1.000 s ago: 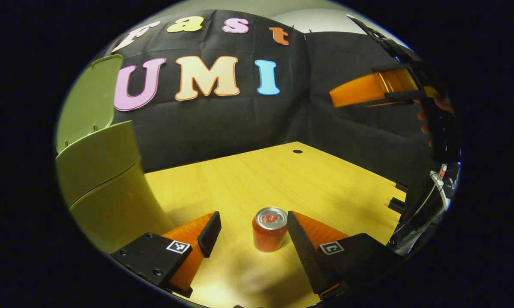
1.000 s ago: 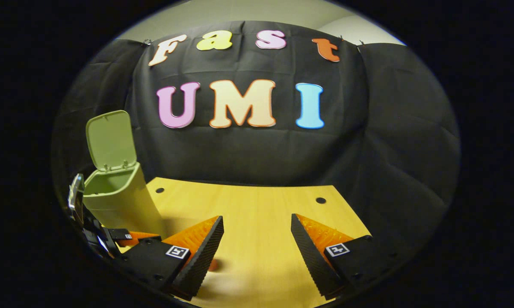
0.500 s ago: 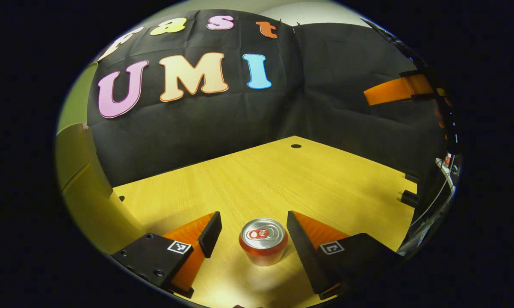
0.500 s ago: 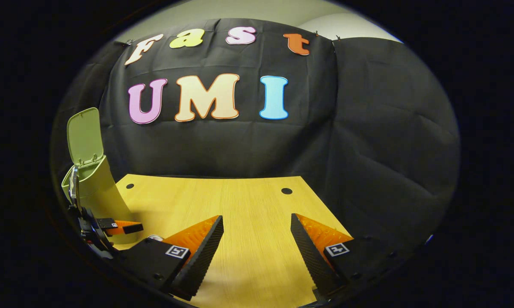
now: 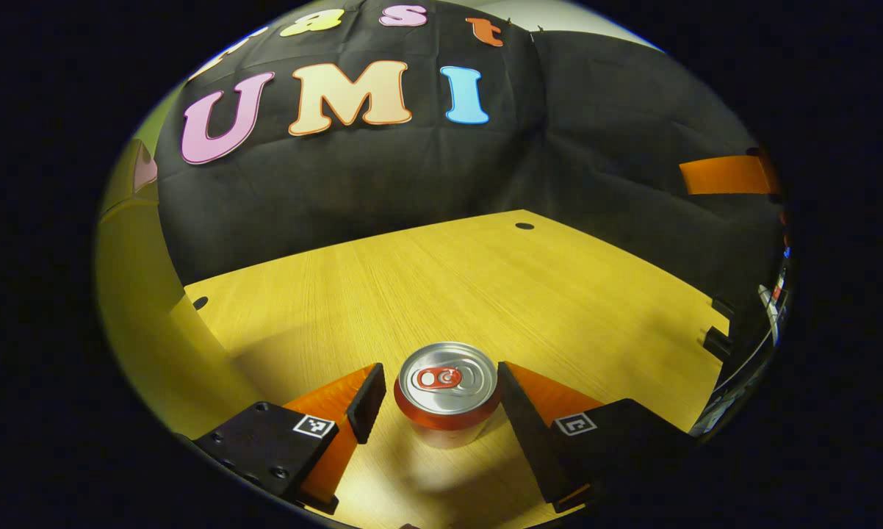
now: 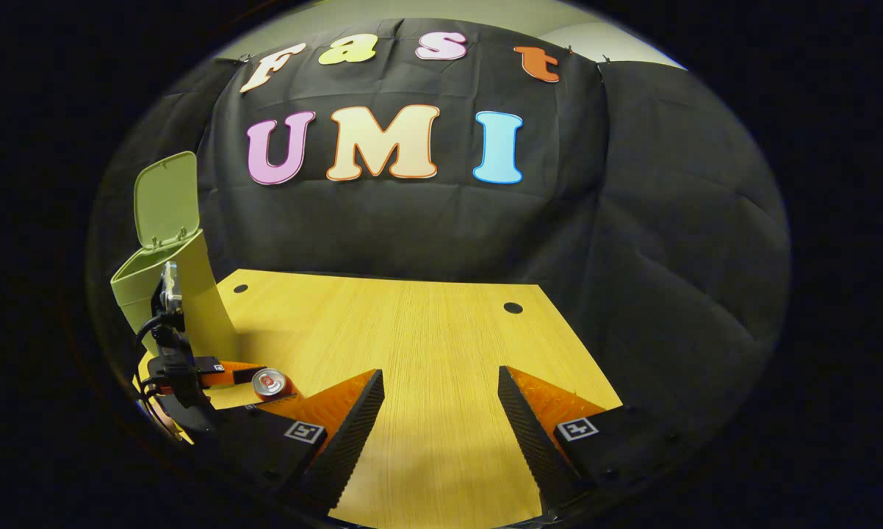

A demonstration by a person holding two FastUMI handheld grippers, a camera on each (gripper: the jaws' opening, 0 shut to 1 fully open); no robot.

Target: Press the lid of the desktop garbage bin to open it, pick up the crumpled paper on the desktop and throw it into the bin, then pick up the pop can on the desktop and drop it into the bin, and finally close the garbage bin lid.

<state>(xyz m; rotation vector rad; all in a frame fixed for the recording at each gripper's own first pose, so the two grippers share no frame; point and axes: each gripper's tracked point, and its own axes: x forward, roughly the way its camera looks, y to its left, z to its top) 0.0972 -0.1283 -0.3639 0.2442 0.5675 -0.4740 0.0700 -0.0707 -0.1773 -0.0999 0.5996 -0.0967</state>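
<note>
A red pop can (image 5: pixel 447 389) with a silver top stands upright on the wooden table (image 5: pixel 485 294), between the fingers of my left gripper (image 5: pixel 438 367). That gripper is open: one finger lies against the can's side, and a small gap remains at the other. In the right gripper view the same can (image 6: pixel 269 382) shows at the lower left beside the left gripper (image 6: pixel 217 375). The green bin (image 6: pixel 173 294) stands behind them with its lid (image 6: pixel 164 198) raised. My right gripper (image 6: pixel 439 375) hangs open over bare table (image 6: pixel 412 330), holding nothing.
The bin's wall (image 5: pixel 137 294) rises close on the left of the left gripper view. The right gripper (image 5: pixel 728 175) shows high at the far right there. The table has small round holes (image 5: pixel 524 225) (image 6: pixel 513 307) near the back edge, with black cloth behind.
My left gripper has come forward and down, so the can now sits well between its fingers. The right gripper has drifted away to the right.
</note>
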